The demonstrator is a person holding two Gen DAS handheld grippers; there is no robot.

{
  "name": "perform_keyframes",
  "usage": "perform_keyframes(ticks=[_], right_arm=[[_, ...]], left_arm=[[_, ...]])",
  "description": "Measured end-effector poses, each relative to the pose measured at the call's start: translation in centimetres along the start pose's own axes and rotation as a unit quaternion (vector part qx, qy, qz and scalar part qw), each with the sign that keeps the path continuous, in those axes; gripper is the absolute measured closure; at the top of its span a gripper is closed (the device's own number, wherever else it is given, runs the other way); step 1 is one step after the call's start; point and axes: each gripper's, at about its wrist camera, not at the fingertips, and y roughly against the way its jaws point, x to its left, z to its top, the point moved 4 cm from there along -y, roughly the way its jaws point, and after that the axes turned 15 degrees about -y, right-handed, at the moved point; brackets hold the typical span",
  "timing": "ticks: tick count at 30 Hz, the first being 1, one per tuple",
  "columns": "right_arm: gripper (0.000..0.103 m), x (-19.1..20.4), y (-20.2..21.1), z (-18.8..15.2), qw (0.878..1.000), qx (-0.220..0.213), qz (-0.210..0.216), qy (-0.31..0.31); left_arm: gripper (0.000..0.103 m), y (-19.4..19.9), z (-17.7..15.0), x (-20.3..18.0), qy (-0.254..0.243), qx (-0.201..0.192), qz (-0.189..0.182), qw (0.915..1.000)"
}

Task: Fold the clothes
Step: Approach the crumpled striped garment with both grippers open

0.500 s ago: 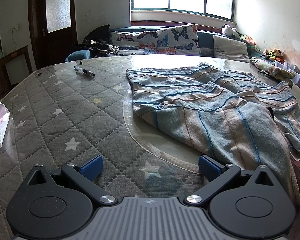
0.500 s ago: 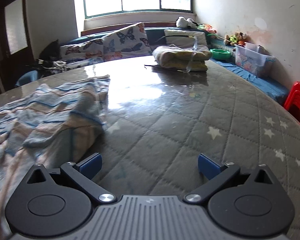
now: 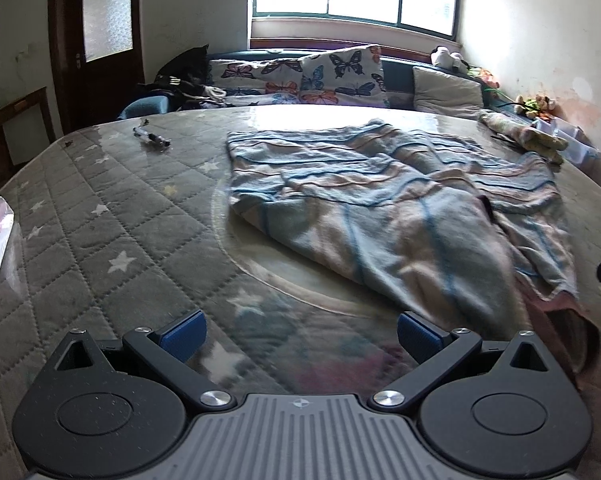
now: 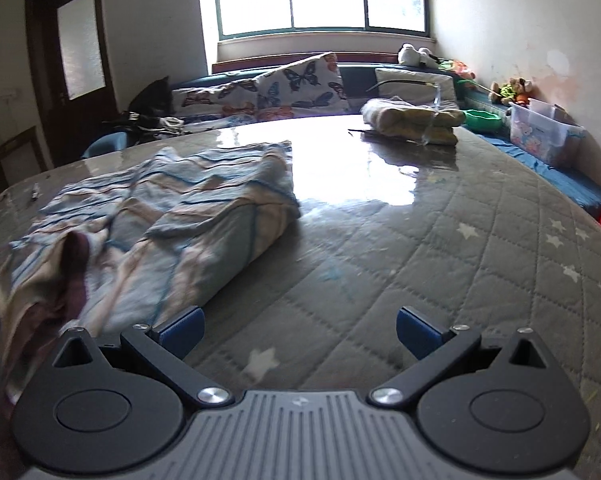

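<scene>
Striped garment on my star-quilted table, window ahead.
My left gripper (image 3: 300,334) and right gripper (image 4: 299,332) gape wide, empty, near the striped garment (image 3: 380,200) on the table (image 3: 100,240).

The table (image 3: 100,216) is covered in grey quilted cloth stitched in diamonds and scattered with white and pale yellow stars, under a glossy clear sheet. The garment (image 3: 380,200) is striped in light blue, beige and pink, crossed by thin darker blue lines; a maroon lining is shown at its near edge. Blue pads on black arms are carried by the left gripper (image 3: 300,334) and the right gripper (image 4: 299,330), with grey ribbed bodies. Near the far right edge, a folded cloth (image 4: 414,120) in cream and pale yellow is seen. White cushions (image 3: 340,76) are printed with blue, orange and pink butterflies.
</scene>
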Motion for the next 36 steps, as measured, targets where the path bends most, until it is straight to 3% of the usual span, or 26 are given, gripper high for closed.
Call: perform_keyframes(ticks=[36], right_arm=[[0.0, 3.4, 3.4, -4.3, 0.997, 0.033, 0.057, 0.033]], left_arm=[[0.0, 2.7, -0.9, -5.6, -0.067, 0.027, -0.016, 0.9972]])
